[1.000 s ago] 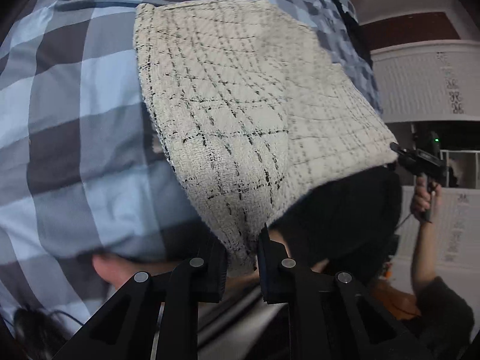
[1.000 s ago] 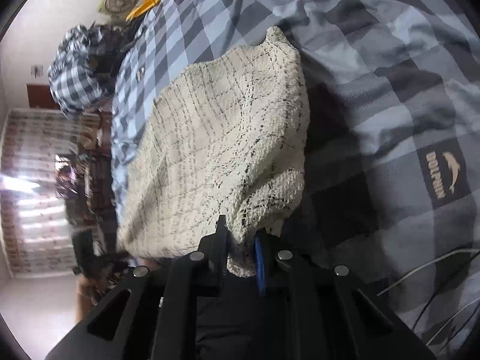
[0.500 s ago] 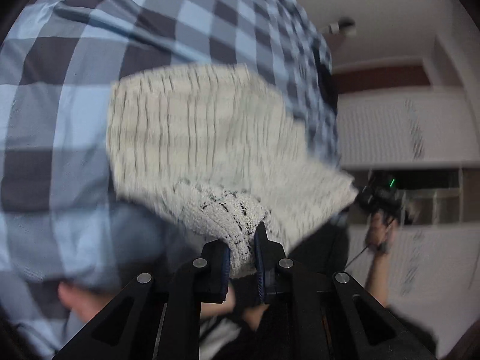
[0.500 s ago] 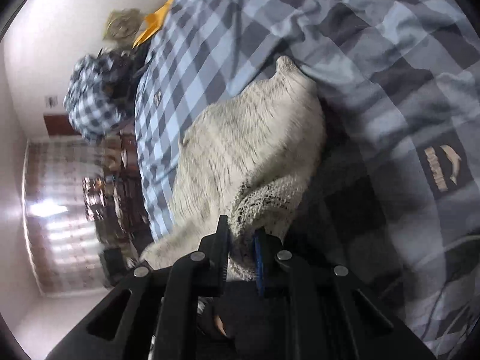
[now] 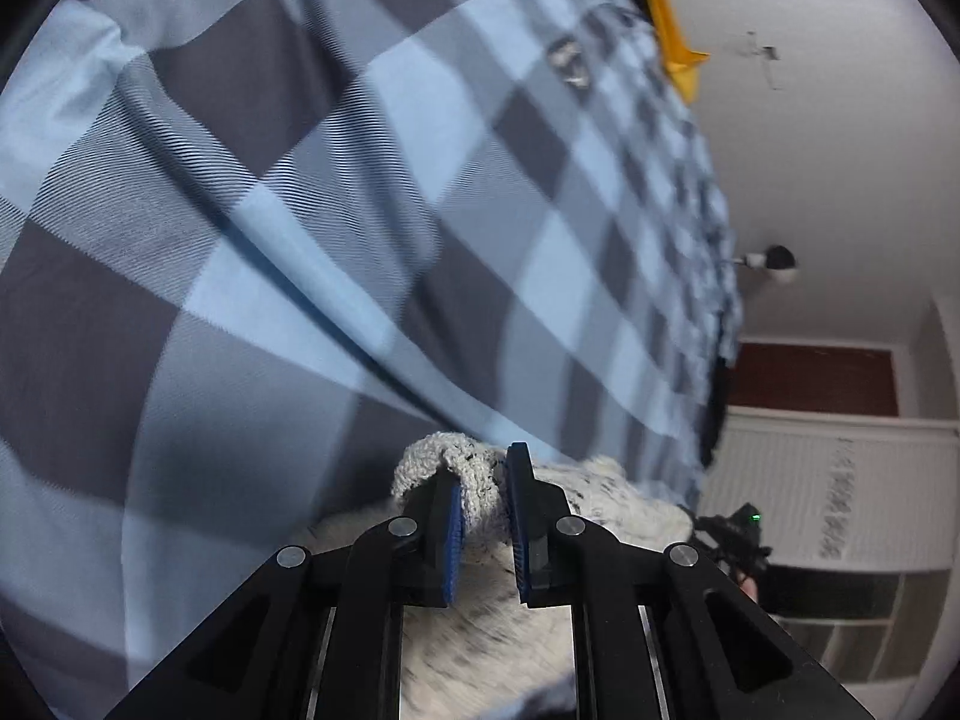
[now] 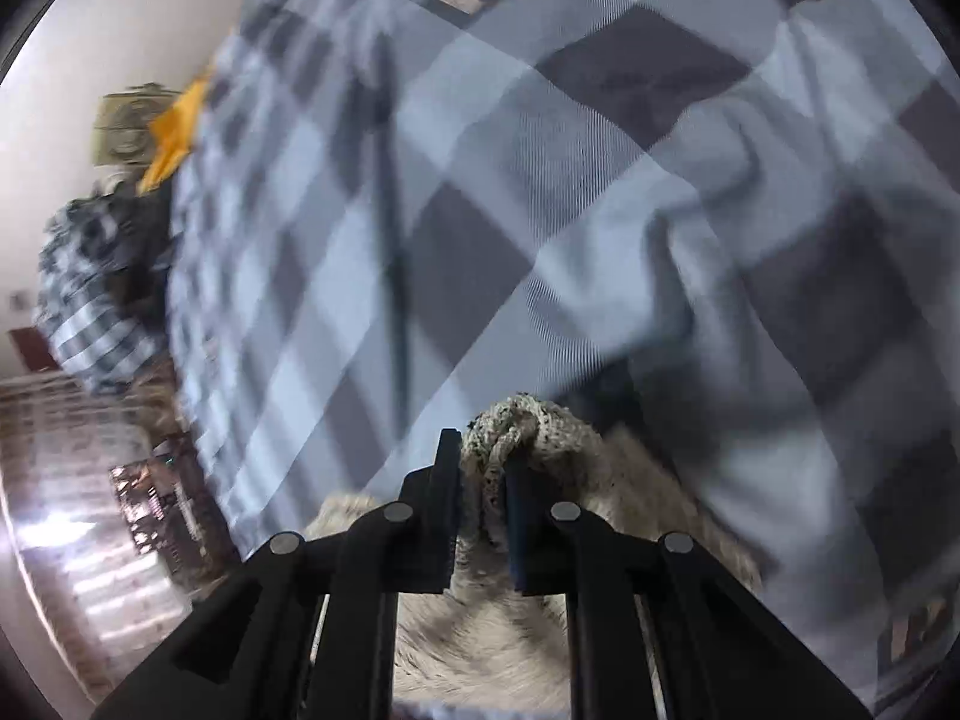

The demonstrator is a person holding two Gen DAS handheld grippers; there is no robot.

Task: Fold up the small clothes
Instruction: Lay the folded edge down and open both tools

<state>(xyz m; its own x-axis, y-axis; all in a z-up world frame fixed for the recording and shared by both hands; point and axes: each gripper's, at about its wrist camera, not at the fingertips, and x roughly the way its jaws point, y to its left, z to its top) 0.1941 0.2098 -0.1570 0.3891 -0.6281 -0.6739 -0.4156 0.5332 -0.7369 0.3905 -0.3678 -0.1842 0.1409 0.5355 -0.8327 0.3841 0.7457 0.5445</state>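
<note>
A cream tweed garment with thin black lines (image 5: 480,618) lies below my left gripper (image 5: 483,471), which is shut on a bunched corner of it. In the right wrist view the same cream garment (image 6: 558,600) trails under my right gripper (image 6: 483,450), shut on another bunched corner. Both corners stick up past the fingertips. The rest of the garment is mostly hidden behind the gripper bodies. Ahead of both grippers spreads the blue and grey checked bedspread (image 5: 360,210), blurred by motion.
An orange cloth (image 5: 675,42) lies at the bed's far end, also seen as orange cloth (image 6: 177,135). A heap of checked fabric (image 6: 90,288) sits at the left. The other gripper (image 5: 735,540) shows beyond the bed edge, by a white wardrobe (image 5: 840,480).
Both grippers have swept forward over the bed, carrying their corners. The garment, spread out ahead of them before, now lies beneath and behind them. The left view has rolled.
</note>
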